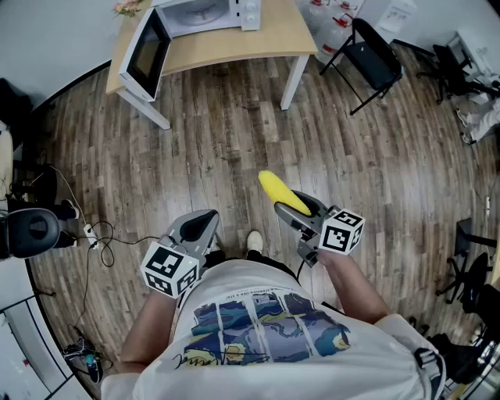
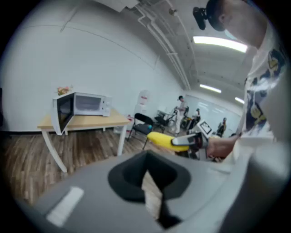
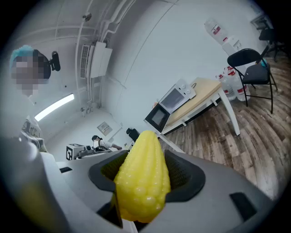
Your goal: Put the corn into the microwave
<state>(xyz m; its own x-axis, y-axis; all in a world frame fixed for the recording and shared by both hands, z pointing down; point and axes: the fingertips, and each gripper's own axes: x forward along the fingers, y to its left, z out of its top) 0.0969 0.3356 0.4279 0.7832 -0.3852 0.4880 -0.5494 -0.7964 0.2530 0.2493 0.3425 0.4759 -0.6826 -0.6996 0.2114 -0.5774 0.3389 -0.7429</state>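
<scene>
A yellow corn cob [image 1: 281,193] sticks out forward from my right gripper [image 1: 295,206], which is shut on it over the wooden floor. In the right gripper view the corn [image 3: 142,177] fills the hollow between the jaws. My left gripper [image 1: 203,225] hangs beside it to the left, jaws together and holding nothing; in its own view [image 2: 148,184] the hollow is bare. The white microwave [image 1: 195,16] stands far ahead on a light wooden table [image 1: 234,48], its door [image 1: 144,53] swung open to the left. The left gripper view shows the microwave [image 2: 86,103] too.
A black folding chair [image 1: 371,55] and water bottles [image 1: 332,23] stand right of the table. Cables and a power strip [image 1: 98,238] lie on the floor at left, near a black office chair [image 1: 31,230]. More chairs stand at the right edge [image 1: 469,266].
</scene>
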